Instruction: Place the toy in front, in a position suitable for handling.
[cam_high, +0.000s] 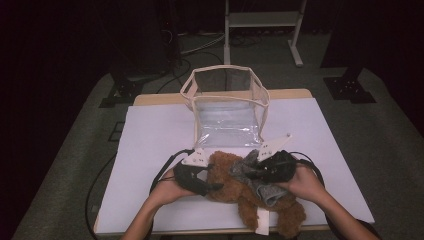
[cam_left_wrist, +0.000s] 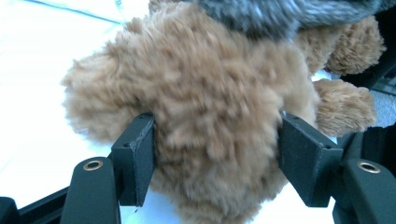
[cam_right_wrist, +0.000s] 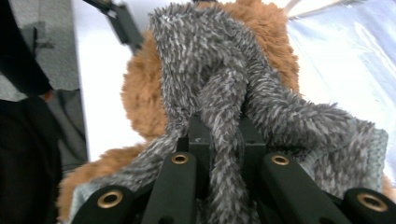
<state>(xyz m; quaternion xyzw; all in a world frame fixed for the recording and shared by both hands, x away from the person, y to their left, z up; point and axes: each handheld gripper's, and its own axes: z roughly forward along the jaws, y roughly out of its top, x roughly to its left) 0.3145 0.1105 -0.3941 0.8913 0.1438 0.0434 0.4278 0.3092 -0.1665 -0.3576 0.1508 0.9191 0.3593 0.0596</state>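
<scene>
A brown teddy bear lies near the front edge of the white table, with a fuzzy grey garment draped over its middle. My left gripper comes at the bear from the left. In the left gripper view its pads press into the brown fur from both sides, the grey garment lying above. My right gripper reaches in from the right. In the right gripper view its jaws are shut on a pinched fold of the grey garment, with the bear beneath.
A clear plastic bag with cream trim stands open behind the bear at the table's middle back. Bare white table surface stretches left and right of it. Cables trail off the table's left side. A white metal stand is on the floor beyond.
</scene>
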